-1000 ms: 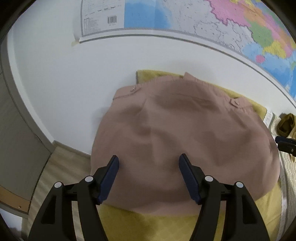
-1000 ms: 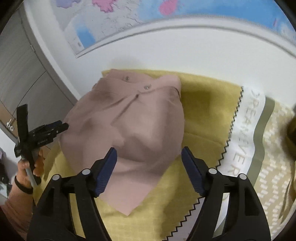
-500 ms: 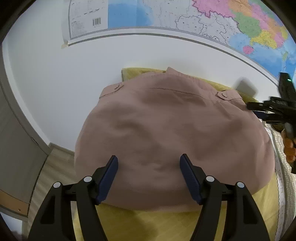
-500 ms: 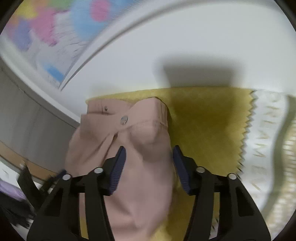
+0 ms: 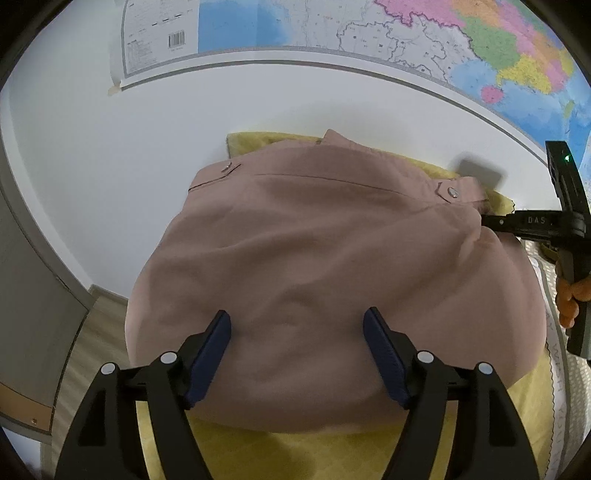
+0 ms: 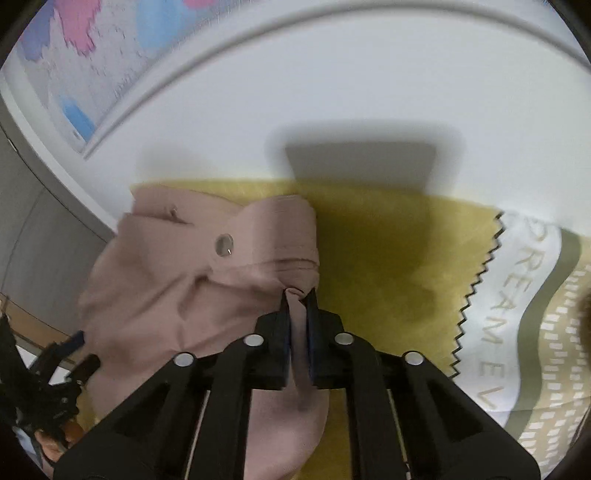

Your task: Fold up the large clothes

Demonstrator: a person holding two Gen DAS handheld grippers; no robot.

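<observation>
A dusty-pink garment (image 5: 314, 258) with metal snaps lies spread on a yellow bedspread (image 5: 332, 454). My left gripper (image 5: 296, 314) hovers over the garment's near part, its jaws opening with cloth below them and nothing pinched. In the right wrist view my right gripper (image 6: 298, 297) is closing on a raised fold at the right edge of the garment (image 6: 166, 295), just below the band with the snap (image 6: 224, 244). The fold is squeezed between the pads. The right gripper (image 5: 491, 221) also shows at the garment's far right corner in the left wrist view.
A white wall with a coloured map (image 5: 332, 33) stands right behind the bed. A lettered white and olive cloth (image 6: 517, 295) lies right of the bedspread (image 6: 388, 258). A grey cabinet (image 5: 29, 295) and wood floor are at the left. A hand (image 5: 569, 299) holds the right gripper.
The right gripper moved in to the garment's right edge by the band and its jaws narrowed onto a fold of cloth. The left gripper drifted slightly, staying open above the garment.
</observation>
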